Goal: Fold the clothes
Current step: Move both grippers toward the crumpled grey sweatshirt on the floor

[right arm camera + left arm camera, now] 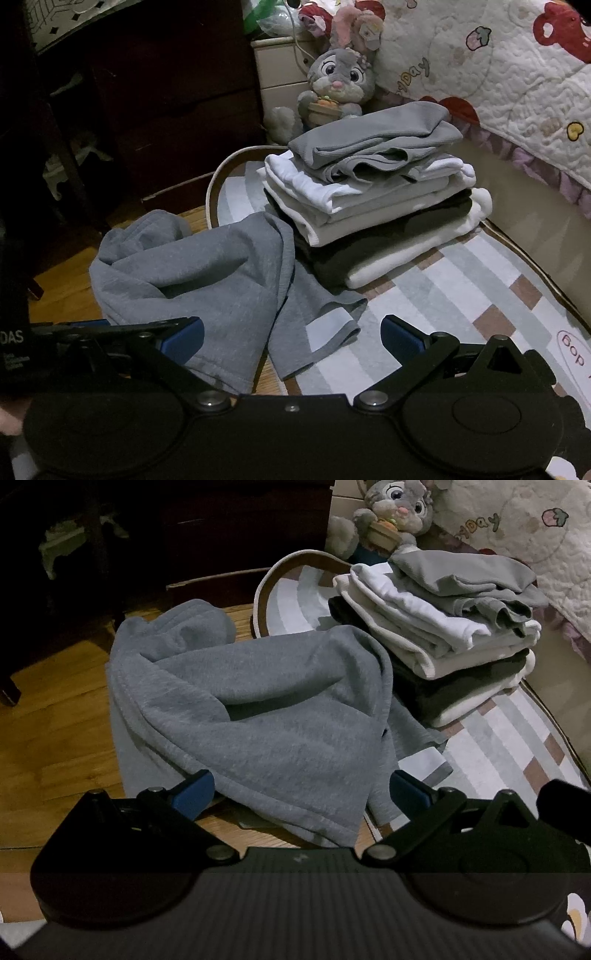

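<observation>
2 grippers, left gripper (301, 794) and right gripper (291, 334), jaws spread wide, holding nothing. Grey sweatshirt (258, 709) lies crumpled, half on floor (48, 746), half on rug (461, 295), beside folded stack (373, 199). Step: start of fold. Next likely needs pinching an edge, spreading flat.

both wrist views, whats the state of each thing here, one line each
grey sweatshirt: crumpled, unfolded, half on the floor, half on the rug
stack of clothes: folded, piled on the rug
plush rabbit: sitting upright behind the stack
left gripper: jaws open, over the sweatshirt hem
right gripper: jaws open, holding nothing
</observation>
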Demonstrator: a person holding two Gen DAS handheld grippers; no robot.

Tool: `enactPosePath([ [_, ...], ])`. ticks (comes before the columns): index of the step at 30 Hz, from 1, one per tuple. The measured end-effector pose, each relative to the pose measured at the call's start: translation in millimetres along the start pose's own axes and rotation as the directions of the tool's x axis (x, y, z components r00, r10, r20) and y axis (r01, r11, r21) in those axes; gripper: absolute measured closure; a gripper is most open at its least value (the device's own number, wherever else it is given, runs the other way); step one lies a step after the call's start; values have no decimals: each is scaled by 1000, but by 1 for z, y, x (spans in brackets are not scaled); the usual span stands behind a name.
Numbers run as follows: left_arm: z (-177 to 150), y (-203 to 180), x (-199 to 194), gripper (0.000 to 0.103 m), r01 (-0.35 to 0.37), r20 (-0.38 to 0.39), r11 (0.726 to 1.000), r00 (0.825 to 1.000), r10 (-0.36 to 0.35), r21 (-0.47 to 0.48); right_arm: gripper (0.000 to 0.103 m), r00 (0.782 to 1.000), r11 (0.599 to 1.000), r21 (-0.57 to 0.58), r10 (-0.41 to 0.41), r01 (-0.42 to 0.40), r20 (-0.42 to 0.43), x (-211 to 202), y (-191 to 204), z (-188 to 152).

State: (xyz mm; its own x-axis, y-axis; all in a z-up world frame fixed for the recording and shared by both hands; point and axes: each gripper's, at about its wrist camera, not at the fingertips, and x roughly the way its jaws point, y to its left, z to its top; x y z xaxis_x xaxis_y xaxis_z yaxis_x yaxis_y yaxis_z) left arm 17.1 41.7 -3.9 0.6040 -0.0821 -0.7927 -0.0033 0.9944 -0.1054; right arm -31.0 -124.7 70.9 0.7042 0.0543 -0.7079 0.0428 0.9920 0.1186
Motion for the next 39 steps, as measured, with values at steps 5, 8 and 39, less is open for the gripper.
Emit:
enactPosePath([
  [5,1,0,-1,0,6,-2,1000,1000,-6,-2,0,999,999,11,36,-36,36,-6,1,-1],
  [8,1,-1,-1,0,11,-5,1000,1000,-11,-2,0,998,999,6,39,-40,41,-7,2,-1],
  [39,-6,24,30,0,7,42,988,999,-1,-152,0,999,988,151,44,-41,-22,33,-21,-7],
])
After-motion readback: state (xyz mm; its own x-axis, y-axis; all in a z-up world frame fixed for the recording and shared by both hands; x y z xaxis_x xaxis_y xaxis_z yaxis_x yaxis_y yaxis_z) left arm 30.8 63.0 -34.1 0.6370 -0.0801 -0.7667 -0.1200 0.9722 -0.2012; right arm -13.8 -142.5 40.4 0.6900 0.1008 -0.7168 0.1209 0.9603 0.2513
